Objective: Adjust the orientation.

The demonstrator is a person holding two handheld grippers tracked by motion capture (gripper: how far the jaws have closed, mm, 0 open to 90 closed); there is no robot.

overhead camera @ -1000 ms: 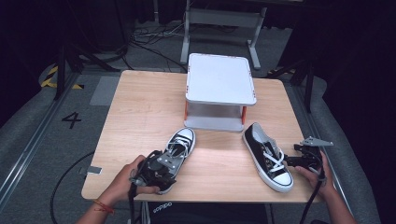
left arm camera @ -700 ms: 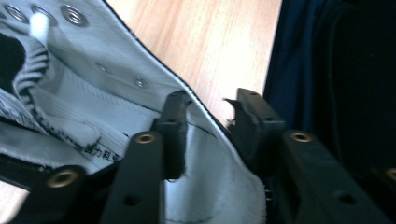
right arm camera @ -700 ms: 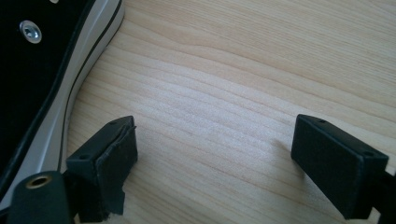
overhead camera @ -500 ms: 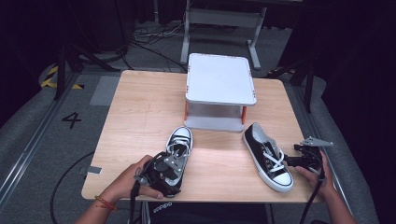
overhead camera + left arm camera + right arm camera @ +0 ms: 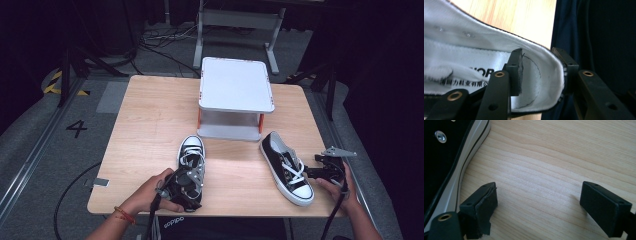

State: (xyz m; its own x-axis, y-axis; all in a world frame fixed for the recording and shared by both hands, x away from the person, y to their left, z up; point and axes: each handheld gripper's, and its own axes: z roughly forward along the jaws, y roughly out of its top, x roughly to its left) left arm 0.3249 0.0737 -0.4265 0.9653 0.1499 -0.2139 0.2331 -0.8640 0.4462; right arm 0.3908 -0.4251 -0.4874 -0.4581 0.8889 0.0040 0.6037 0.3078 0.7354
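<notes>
with our left gripper (image 5: 541, 72) clamped on the heel collar of the near sneaker (image 5: 190, 167), we should lift it level, while our right gripper (image 5: 537, 206) waits wide open over the table (image 5: 554, 157) beside the other sneaker (image 5: 286, 166).

Readable on the grey floor (image 5: 45, 145) left of the table — a black numeral "4" (image 5: 76, 128). On the dark garment (image 5: 175, 226) just under the table's near edge, upside-down white lettering (image 5: 171, 219), seemingly the brand "adidas". Inside the left shoe (image 5: 474, 50), on the white insole label (image 5: 477, 75) — the black letters "NOR", partly hidden behind a gripper jaw, and beneath them a row of Chinese characters, roughly "海回力鞋业有限公", cut off at both ends. Nothing else legible.
</notes>
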